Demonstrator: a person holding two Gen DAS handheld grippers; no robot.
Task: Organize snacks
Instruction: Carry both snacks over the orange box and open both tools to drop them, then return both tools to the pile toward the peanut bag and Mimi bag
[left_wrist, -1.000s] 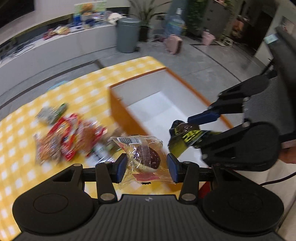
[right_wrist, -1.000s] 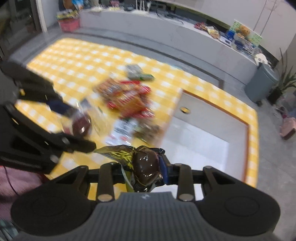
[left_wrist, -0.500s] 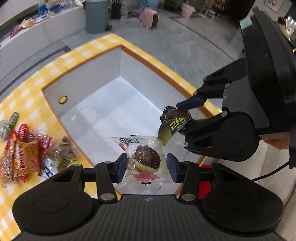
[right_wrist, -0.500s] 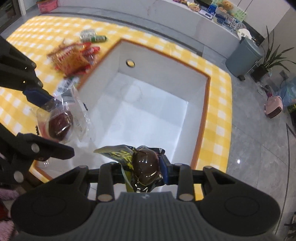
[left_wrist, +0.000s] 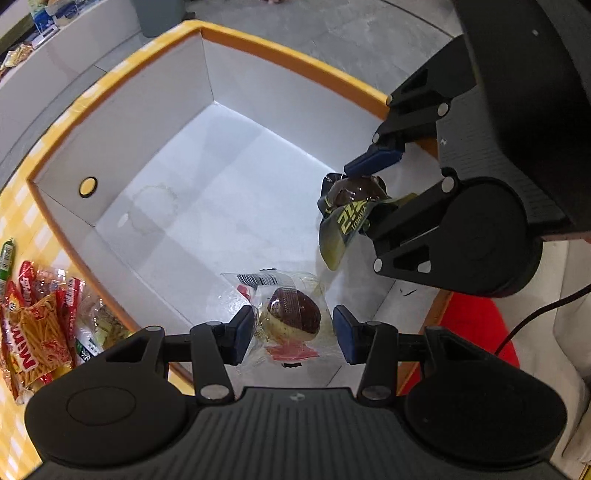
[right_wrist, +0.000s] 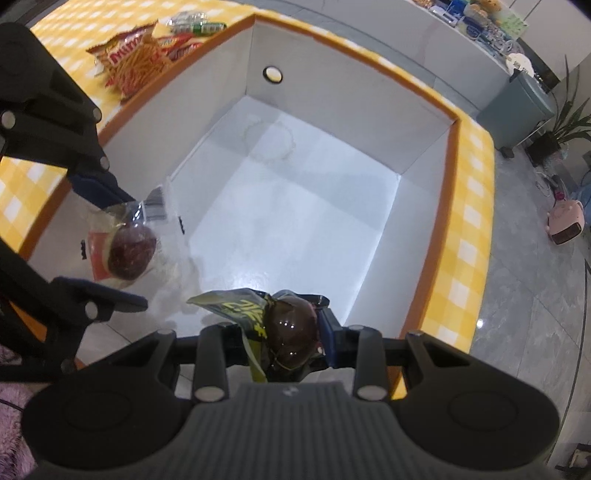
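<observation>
My left gripper holds a clear-wrapped chocolate bun over the near corner of a white box with an orange rim. Its pads stand a little apart from the wrapper's sides. My right gripper is shut on a dark snack in a black-and-yellow wrapper, also above the box. The right gripper shows in the left wrist view, the left gripper with its bun in the right wrist view. The box floor is bare.
A pile of snack packets lies on the yellow checked tablecloth left of the box, also in the right wrist view. A grey bin and a pink object stand on the floor beyond the table.
Both grippers have moved from over the snack pile to above the box and lower toward its inside, each carrying its snack. The left jaws look slightly wider than before.
</observation>
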